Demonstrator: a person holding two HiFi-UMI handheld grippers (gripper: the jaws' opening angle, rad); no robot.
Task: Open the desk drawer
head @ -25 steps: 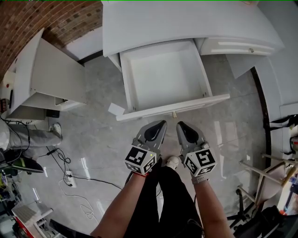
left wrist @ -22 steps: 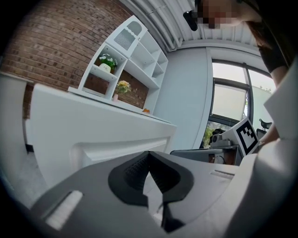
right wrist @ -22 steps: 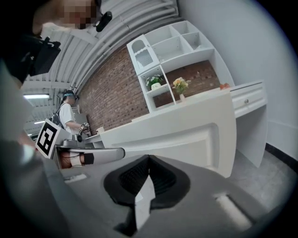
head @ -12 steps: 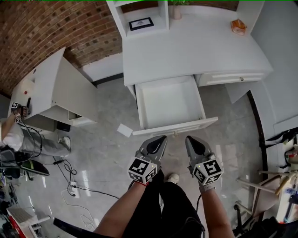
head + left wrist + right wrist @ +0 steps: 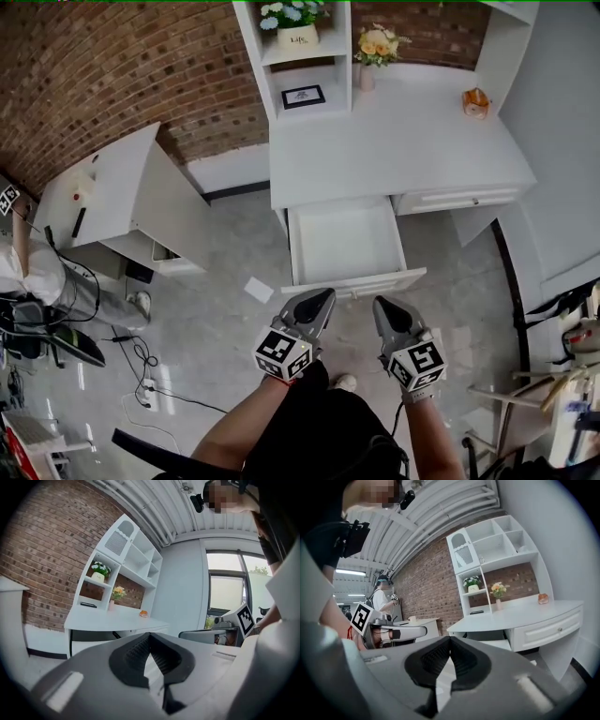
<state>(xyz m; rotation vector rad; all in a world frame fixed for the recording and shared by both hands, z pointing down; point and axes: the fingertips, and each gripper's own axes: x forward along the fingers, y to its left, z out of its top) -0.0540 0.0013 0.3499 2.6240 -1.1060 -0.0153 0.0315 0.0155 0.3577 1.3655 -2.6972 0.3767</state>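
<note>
status: the drawer (image 5: 345, 246) stands pulled far out from under the worktop (image 5: 394, 150). its white interior is exposed and holds nothing. i judge the opening step complete or nearly so.

jaws: the left gripper (image 5: 317, 300) hangs just in front of the drawer's front panel, toward its left half. the right gripper (image 5: 384, 307) hangs in front of its right half. neither touches the panel. each gripper view shows its ribbed pads pressed together at the tips with nothing between them.

hazards, as i judge them:

1. over-travel. the box looks close to the end of its run. a further pull could draw it off its runners and drop the front panel to the floor.
2. collision. both grippers sit low and close in front of the panel. a forward swing could strike the panel and drive the drawer back in.
3. load on the front. any downward press on the extended panel could strain the runners.
4. footing. a slip of paper (image 5: 259, 289) lies on the floor just left of the drawer's front corner. a step onto it could slide.
5. wrong target. a second drawer (image 5: 457, 199) sits closed to the right of the open one. reaching for it would add work the task does not name.
</note>
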